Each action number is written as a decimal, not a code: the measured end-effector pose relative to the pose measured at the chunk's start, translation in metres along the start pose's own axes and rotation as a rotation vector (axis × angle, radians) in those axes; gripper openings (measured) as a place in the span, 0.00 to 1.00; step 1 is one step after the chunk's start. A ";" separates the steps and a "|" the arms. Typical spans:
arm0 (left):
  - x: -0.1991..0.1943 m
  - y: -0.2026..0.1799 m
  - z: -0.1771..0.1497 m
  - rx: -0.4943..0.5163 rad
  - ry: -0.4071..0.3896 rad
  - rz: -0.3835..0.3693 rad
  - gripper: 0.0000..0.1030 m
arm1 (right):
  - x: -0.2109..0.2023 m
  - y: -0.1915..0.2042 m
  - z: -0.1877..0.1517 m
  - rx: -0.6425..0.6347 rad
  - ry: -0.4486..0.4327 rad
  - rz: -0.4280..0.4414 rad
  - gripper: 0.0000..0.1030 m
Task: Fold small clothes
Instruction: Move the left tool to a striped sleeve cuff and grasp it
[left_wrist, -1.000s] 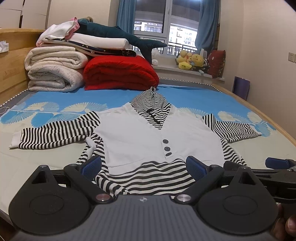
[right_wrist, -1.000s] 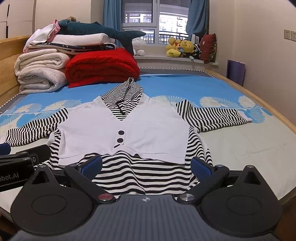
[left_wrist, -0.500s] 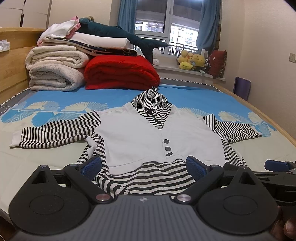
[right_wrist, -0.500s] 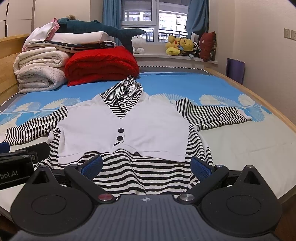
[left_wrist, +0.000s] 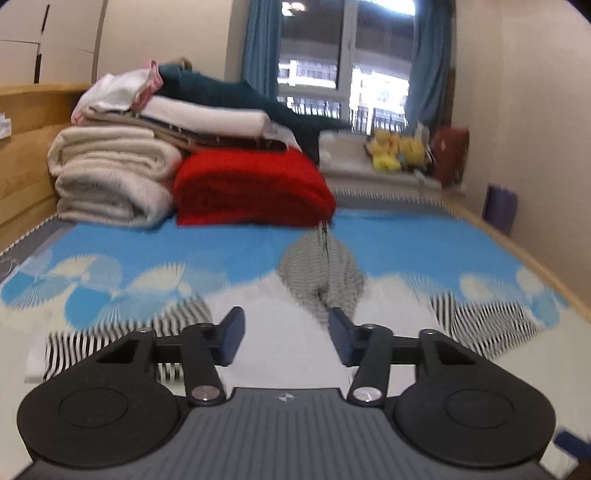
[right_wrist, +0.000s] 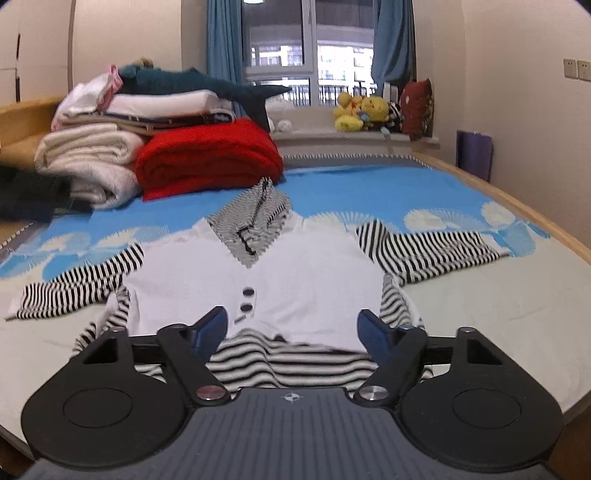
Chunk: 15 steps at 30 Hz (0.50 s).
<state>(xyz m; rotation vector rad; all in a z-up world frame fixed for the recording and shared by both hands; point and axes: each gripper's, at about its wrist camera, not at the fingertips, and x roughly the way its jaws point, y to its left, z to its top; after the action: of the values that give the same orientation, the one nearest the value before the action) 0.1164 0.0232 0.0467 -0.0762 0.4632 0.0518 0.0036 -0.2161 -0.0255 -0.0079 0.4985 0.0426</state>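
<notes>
Right now both my left gripper (left_wrist: 286, 334) and my right gripper (right_wrist: 293, 330) have their fingers spread apart holding nothing, with the striped hooded top (right_wrist: 295, 273) lying flat on the bed (right_wrist: 498, 306) between and just beyond the fingertips.

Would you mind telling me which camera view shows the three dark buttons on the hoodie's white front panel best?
The right wrist view: the buttons show in a sharp row on the striped hoodie, the lowest less distinct. The left wrist view is motion-blurred, shows only the hoodie's upper part, and no buttons are visible.

striped hooded top (right_wrist: 258, 288), flat, sleeves spread
</notes>
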 end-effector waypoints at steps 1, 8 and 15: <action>0.011 0.008 0.008 -0.016 -0.008 0.003 0.44 | -0.003 -0.001 0.004 -0.016 -0.025 0.004 0.72; 0.079 0.091 0.005 -0.086 0.008 0.136 0.35 | 0.018 -0.003 0.075 0.003 -0.024 0.099 0.72; 0.131 0.198 -0.020 -0.247 0.194 0.296 0.31 | 0.087 0.036 0.133 -0.001 -0.155 0.152 0.73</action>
<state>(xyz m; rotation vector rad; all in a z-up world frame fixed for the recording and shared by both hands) 0.2113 0.2232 -0.0420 -0.2565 0.6577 0.3952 0.1417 -0.1742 0.0495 0.0323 0.3433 0.1906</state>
